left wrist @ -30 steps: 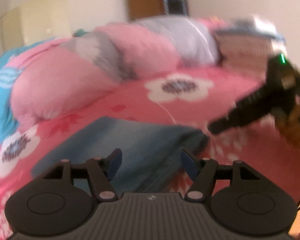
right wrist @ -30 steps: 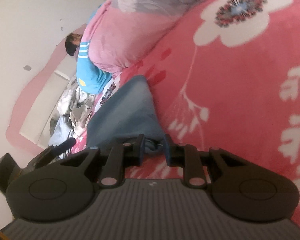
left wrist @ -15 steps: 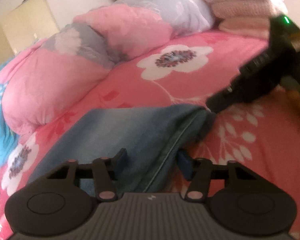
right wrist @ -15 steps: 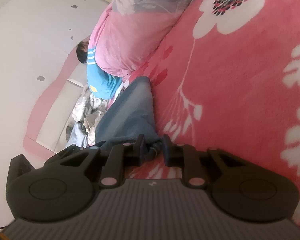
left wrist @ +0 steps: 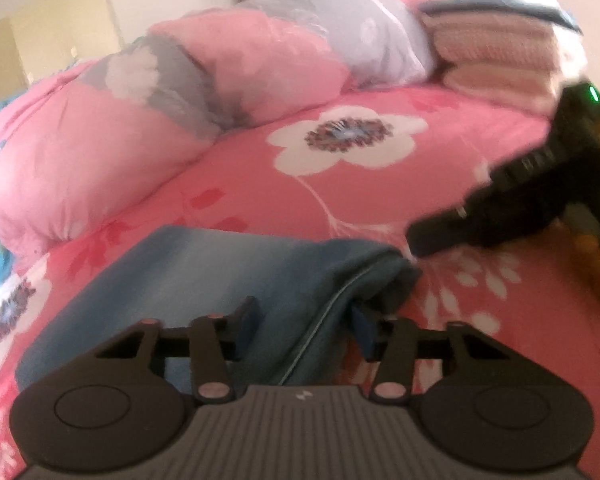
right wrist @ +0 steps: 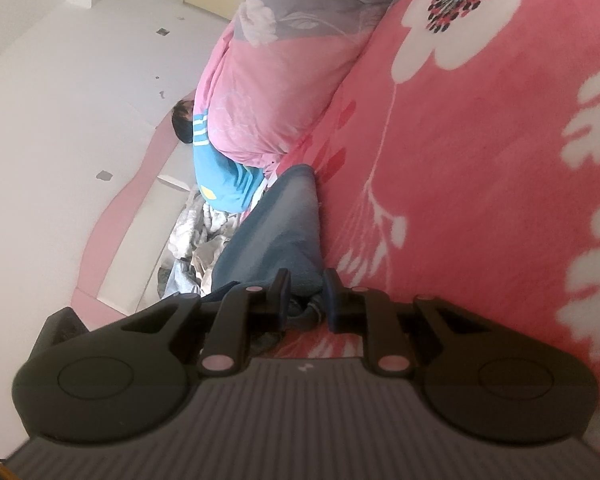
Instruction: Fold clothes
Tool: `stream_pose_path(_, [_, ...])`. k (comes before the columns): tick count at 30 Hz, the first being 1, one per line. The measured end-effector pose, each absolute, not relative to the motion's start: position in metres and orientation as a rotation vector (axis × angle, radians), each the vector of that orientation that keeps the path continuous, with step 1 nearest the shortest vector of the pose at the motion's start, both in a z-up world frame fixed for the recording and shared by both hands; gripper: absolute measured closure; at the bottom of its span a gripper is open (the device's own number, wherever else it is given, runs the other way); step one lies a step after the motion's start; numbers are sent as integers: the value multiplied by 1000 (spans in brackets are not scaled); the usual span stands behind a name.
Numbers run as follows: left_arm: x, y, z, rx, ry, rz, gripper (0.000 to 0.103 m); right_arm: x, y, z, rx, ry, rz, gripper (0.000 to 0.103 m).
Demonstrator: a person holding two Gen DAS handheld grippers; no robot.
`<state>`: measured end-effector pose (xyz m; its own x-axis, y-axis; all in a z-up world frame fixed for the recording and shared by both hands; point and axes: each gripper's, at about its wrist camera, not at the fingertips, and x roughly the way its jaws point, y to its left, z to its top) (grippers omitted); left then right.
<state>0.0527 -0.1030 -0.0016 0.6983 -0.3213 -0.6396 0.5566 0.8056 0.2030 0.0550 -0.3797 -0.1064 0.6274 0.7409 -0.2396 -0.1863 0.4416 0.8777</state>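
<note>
Left gripper [left wrist: 304, 320] lowered, closing on jeans [left wrist: 220, 276] | lengthwise leftward

Denim jeans [left wrist: 228, 276]: matt blue cloth w/ pale stitched seam. Bed cover [left wrist: 380, 200] under jeans: fuzzy pink fleece, white flower print. Quilt [left wrist: 120, 120] behind jeans: smooth, slightly shiny fabric. Left tool [left wrist: 304, 322], right tool [right wrist: 306, 300]: matt black plastic, ribbed grey housing.
</note>
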Motion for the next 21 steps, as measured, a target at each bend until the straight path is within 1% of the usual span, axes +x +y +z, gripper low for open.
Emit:
stream_pose_path(1, [56, -99, 2, 361, 630, -504, 80, 55, -380, -107, 949, 678, 635, 87])
stream_pose_path(2, [60, -96, 5, 319, 634, -504, 86, 55, -381, -107, 952, 675, 637, 87])
stream_pose_path(4, [66, -90, 10, 259, 634, -493, 91, 55, -382, -108, 962, 666, 641, 87])
stream_pose_path(8, [70, -85, 14, 203, 628, -485, 94, 54, -385, -108, 987, 648, 649, 88])
stream_pose_path(12, [68, -81, 13, 180, 612, -489, 94, 54, -380, -104, 946, 650, 643, 89])
stream_pose_path(16, [66, -77, 15, 150, 590, -493, 95, 58, -371, -96, 889, 643, 665, 92])
stream_pose_path(19, [67, -72, 17, 116, 578, -497, 96, 60, -365, -90, 858, 631, 712, 97])
stream_pose_path(21, [67, -70, 18, 106, 571, -502, 96, 59, -354, -83, 798, 629, 758, 97])
